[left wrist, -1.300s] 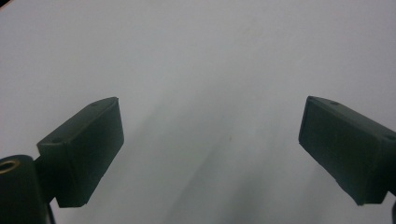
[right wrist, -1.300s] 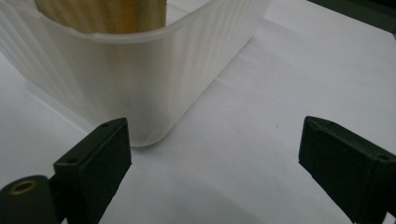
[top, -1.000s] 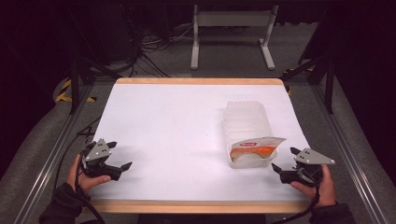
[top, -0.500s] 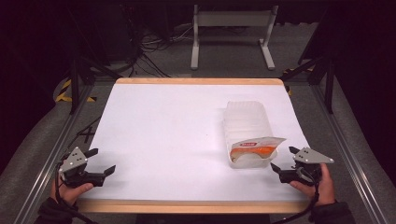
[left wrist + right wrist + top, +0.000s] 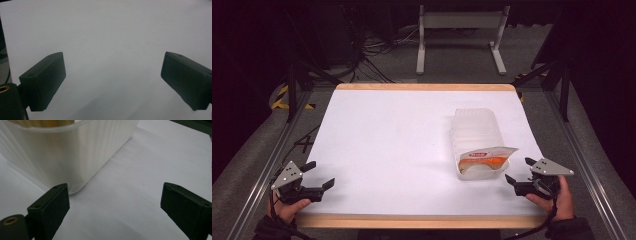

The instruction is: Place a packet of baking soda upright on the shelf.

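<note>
Lying toward four o'clock on the white table [image 5: 402, 145], a ribbed, translucent plastic tub [image 5: 476, 131] stretched lengthwise from its closed far end to a near end partly covered by a peeled-back lid [image 5: 486, 156] printed in orange and red. The tub rested on the tabletop, apart from both grippers.

At about five o'clock, close to the table's near right corner, the right gripper [image 5: 517, 170] was held in the person's right hand [image 5: 557, 197]. Its jaws stood wide apart and released, pointing toward the tub's near end and stopping just short of it, with nothing between them. In the right gripper view, the same gripper [image 5: 115, 202] showed both black jaws spread to the picture's sides, and the ribbed wall of the tub [image 5: 75, 152] rose just beyond the left jaw, with bare white table under the gap. Whether the jaw tip touched the tub could not be told.

At about seven o'clock, at the near left corner, the left gripper [image 5: 319, 175] sat in the left hand [image 5: 289, 207], well apart from the tub. Its jaws were also spread and gripping nothing, aimed across the table toward three o'clock. The left gripper view confirmed this: the left gripper [image 5: 113, 72] had its jaws far apart over plain white surface.

A wooden edge [image 5: 422, 221] ran along the table's near side.
</note>
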### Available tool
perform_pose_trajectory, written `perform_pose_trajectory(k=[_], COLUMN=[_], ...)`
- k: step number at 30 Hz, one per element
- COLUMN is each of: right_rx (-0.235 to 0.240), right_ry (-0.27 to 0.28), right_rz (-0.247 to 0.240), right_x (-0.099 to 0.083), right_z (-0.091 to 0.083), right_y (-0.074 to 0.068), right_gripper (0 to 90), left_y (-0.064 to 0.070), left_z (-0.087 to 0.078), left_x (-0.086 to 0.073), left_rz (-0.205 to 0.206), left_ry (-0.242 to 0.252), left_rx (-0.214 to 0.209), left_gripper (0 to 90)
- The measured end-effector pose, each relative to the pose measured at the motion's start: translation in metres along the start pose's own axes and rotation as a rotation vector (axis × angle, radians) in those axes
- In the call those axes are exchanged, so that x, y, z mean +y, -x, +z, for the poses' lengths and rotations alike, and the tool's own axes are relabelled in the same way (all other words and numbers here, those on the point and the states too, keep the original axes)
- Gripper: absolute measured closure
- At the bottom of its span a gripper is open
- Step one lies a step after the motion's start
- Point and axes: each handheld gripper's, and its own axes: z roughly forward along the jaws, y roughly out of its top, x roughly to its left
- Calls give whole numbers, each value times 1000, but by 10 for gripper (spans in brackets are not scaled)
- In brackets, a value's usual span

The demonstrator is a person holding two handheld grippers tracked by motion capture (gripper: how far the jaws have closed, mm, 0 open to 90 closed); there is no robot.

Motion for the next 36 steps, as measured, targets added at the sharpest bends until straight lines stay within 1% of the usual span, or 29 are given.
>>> perform_pose_trajectory(k=[2, 3, 6, 11, 13, 14, 24, 25, 27, 33, 34, 36], right_rx=[-12, -17, -22, -20, -20, -22, -27, -28, -30, -33, -35, -37], right_ry=[7, 8, 5, 10, 11, 9, 8, 8, 8, 9, 8, 10], right_rz=[4, 4, -3, -1, 3, 6, 10, 12, 21, 25, 27, 27], right_x=[1, 2, 3, 3, 2, 1, 1, 0, -1, -1, -1, -2], right_z=[-1, -1, -1, -1, -1, -1, -1, -1, -2, -3, -3, -4], right_y=[1, 0, -1, 0, 1, 1, 2, 2, 3, 3, 3, 3], right_gripper=[95, 96, 96, 96, 97, 96, 96, 97, 96, 96, 96, 96], left_y=[1, 1, 0, 2, 2, 2, 2, 2, 2, 2, 2, 2], left_z=[-1, -1, -2, -1, 0, 0, 0, 0, 1, 3, 3, 4], left_x=[0, 0, -1, 0, 1, 1, 2, 3, 3, 4, 4, 5], left_rz=[-3, 1, -9, -13, -1, -6, -6, -10, -5, -4, -10, -4], left_ry=[15, 12, 18, 14, 11, 10, 17, 20, 21, 15, 18, 20], left_rx=[-11, -11, -10, -11, -11, -9, -3, -2, 0, 0, 1, 1], left_gripper=[67, 67, 67, 67, 67, 67, 67, 67, 67, 66, 66, 66])
